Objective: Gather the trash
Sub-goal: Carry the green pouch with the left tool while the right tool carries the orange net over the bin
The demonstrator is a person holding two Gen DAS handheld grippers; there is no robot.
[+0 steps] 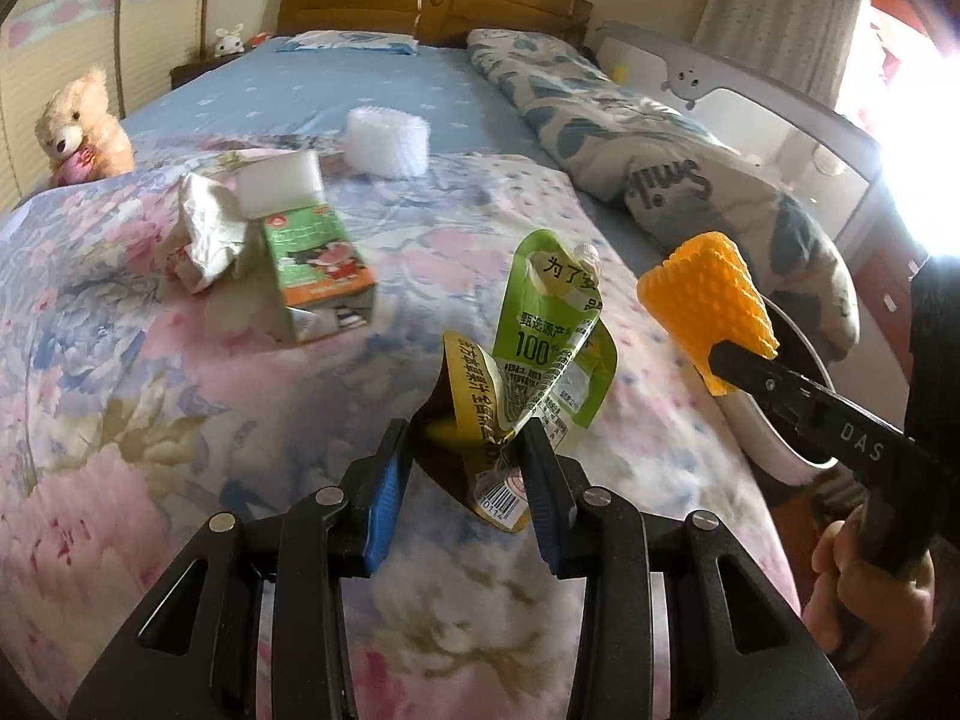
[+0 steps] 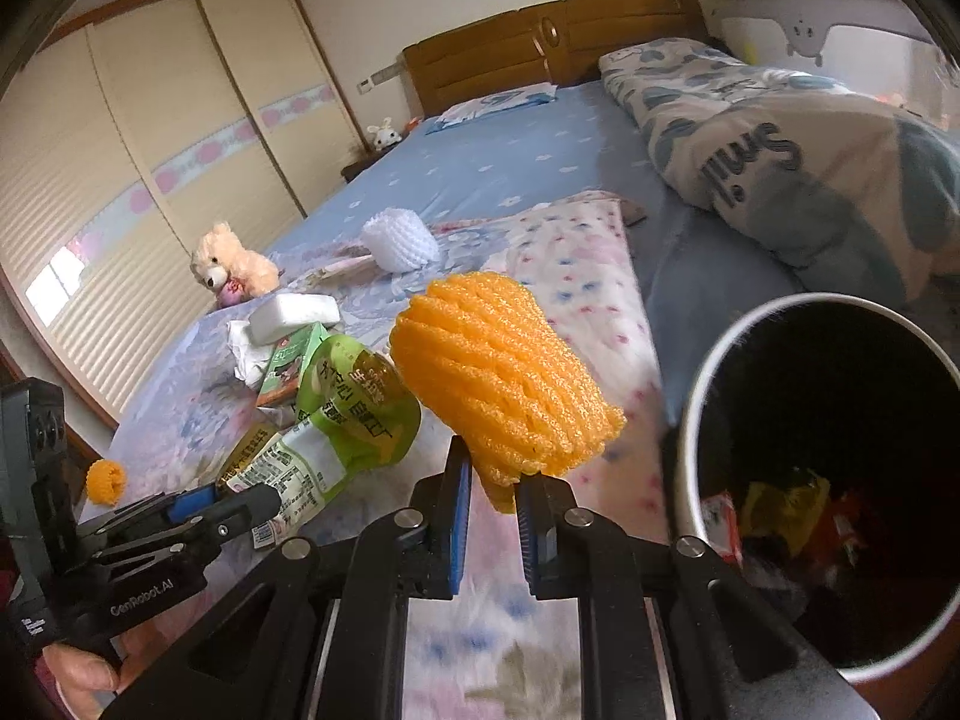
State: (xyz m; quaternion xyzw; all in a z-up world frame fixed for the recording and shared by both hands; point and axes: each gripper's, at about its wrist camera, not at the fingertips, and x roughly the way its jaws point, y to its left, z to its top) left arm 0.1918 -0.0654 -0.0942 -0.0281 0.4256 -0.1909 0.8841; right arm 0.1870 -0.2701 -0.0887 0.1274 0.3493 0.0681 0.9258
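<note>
- Scanning from the left of the floral quilt (image 1: pixel 150 360), a crumpled white paper wad (image 1: pixel 207 234) lies against a green drink carton (image 1: pixel 318 273) with a white foam block (image 1: pixel 279 183) resting on its top end; a white foam net (image 1: pixel 387 141) sits farther back.
- These leftovers look light: the wad is soft and should squash under any pinch, while the carton is stiffer and probably best taken across its narrow sides.
- The left gripper (image 1: pixel 465 468) is clamped on the lower end of a green spouted juice pouch (image 1: pixel 540 342), lifted clear of the quilt.
- The pouch is a thin, slick, floppy film that folds over itself, so a grip on the flattened bottom seam seems safest.
- The right gripper (image 2: pixel 492 495) pinches the bottom edge of an orange foam net sleeve (image 2: pixel 504 378), held in the air just left of the bin.
- The sleeve is featherlight and springy; it compresses readily and should not slip.
- The dark trash bin (image 2: pixel 690 420), white-rimmed, stands at the bed's right edge and already holds red and yellow wrappers (image 2: pixel 786 504) at its bottom.
</note>
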